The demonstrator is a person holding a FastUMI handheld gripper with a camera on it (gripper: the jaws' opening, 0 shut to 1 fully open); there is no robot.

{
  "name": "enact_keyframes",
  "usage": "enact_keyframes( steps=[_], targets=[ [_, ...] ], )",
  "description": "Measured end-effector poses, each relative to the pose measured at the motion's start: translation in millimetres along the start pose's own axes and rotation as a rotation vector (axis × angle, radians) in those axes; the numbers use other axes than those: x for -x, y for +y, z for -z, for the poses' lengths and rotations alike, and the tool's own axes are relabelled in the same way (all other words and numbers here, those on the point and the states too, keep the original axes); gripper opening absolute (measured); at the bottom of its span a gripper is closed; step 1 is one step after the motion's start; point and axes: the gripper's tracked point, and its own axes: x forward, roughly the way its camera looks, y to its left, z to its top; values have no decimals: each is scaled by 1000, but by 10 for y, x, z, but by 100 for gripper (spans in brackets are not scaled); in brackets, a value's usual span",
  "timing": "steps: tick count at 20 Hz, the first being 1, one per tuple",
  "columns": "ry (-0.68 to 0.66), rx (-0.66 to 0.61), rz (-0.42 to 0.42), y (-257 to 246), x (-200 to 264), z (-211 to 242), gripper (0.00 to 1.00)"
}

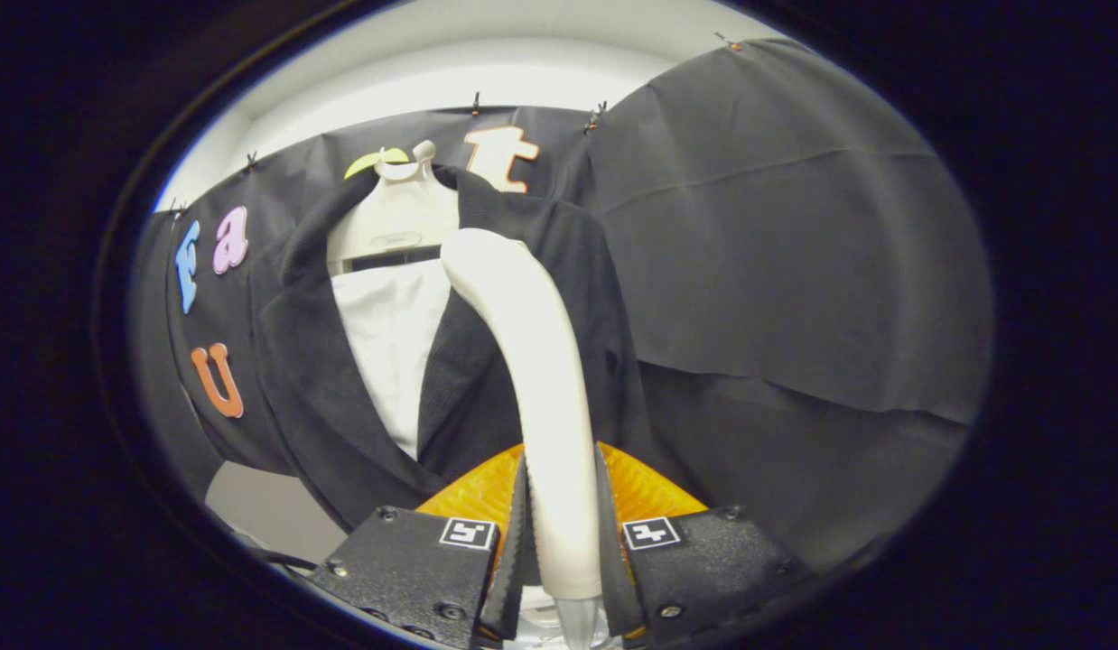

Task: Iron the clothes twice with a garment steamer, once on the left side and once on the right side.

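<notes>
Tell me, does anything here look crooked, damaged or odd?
Nothing stands out. The gripper is shut on the steamer, its head up against the dark jacket, which hangs on its hanger over a white shirt.

1. The garment steamer (541, 361), a white curved wand, rises from the bottom centre of the frame to the middle, its head against the jacket's right lapel.
2. The dark jacket (324, 379) hangs open over a white shirt (392, 343) on a white hanger (401, 212), upper centre-left.
</notes>
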Motion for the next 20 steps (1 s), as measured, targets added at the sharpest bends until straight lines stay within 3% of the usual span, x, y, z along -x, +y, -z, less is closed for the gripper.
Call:
enact_keyframes(
  steps=[20],
  targets=[
    [191, 109, 76, 80, -203, 1199, 38]
  ],
)
